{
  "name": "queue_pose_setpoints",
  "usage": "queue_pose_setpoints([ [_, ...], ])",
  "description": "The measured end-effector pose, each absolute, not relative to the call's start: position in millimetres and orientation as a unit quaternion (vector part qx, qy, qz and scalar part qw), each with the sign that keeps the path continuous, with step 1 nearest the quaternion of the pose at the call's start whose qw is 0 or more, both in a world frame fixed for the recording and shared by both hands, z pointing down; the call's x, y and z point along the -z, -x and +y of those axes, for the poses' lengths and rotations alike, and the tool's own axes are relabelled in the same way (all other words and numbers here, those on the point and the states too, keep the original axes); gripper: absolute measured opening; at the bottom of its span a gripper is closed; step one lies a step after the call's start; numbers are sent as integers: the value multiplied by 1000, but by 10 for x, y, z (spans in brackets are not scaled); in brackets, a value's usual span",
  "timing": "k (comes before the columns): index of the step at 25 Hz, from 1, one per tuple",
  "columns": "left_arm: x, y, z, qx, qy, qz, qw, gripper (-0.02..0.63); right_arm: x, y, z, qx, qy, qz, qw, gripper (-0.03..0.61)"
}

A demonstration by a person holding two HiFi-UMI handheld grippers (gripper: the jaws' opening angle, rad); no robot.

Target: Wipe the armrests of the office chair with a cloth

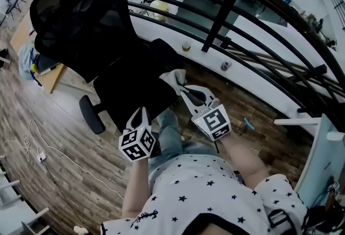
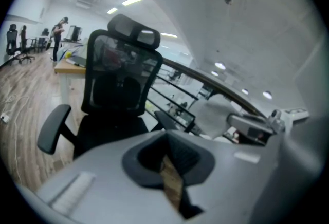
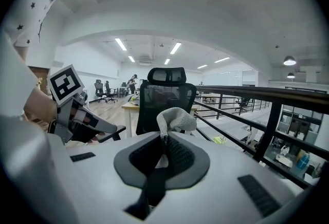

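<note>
Centre of head view: right hand-held gripper (image 1: 186, 89) clamped on cloth (image 1: 173, 76) over chair (image 1: 81, 18) seat. Pinch itself plain only in right gripper view. Left hand-held gripper (image 1: 143, 113) narrowed to a slit, empty, in left gripper view; armrest (image 2: 51, 133) lower left there.

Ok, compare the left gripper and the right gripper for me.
The right gripper is shut on a crumpled grey cloth; the left gripper is shut on nothing. In the head view the right gripper reaches further toward the black mesh office chair than the left. Both carry marker cubes.
</note>
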State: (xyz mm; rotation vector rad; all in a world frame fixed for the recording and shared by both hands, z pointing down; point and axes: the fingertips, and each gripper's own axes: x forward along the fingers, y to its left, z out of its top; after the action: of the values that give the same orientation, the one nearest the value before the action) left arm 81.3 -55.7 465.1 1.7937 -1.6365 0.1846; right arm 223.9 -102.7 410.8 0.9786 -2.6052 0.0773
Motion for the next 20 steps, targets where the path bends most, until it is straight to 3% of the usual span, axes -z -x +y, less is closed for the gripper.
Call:
queue_pose_setpoints([
  [20,-5199,-441,-2009,-83,-682,-606,400,5,-4675,-1733,-2820,-18,-331,-914,234,26],
])
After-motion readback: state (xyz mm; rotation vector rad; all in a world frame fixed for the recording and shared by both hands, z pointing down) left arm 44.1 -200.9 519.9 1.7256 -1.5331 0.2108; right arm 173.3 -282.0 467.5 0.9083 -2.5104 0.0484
